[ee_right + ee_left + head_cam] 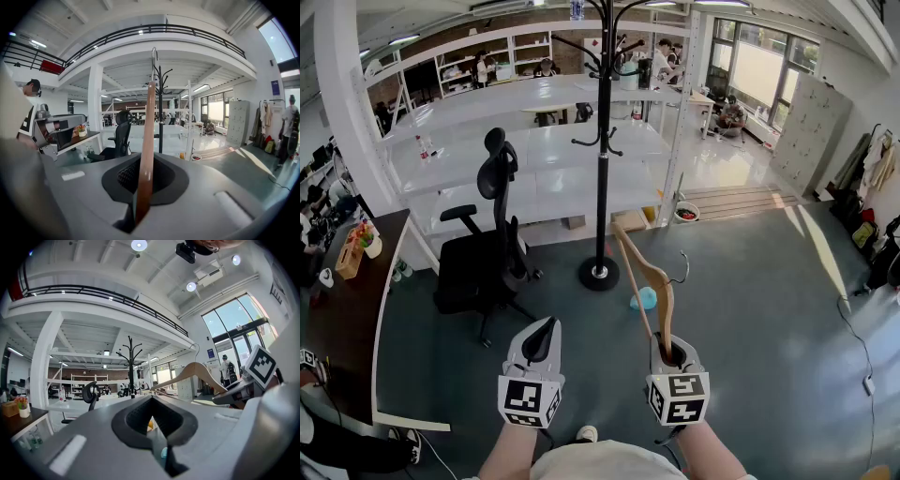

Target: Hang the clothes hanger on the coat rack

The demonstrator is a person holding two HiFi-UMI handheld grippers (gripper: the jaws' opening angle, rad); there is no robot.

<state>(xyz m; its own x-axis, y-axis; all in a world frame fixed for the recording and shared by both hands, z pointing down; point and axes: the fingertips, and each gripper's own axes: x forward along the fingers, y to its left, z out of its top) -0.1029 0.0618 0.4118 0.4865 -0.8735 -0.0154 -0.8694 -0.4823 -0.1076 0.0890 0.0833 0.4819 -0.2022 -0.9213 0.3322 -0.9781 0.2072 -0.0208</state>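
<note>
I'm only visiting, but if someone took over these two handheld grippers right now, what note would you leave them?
Right gripper: shut on one end of the wooden hanger.
Left gripper: shut, holding nothing.
Coat rack: stands ahead on the floor, clear of the hanger.
Done: hanger is in hand.
Left: carry it to the rack and hook it on a peg.

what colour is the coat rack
The coat rack is black, clearest in the head view.

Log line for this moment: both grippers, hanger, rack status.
right hand-held gripper: shut on wooden clothes hanger | left hand-held gripper: shut, empty | coat rack: ahead, hanger not yet hung
</note>
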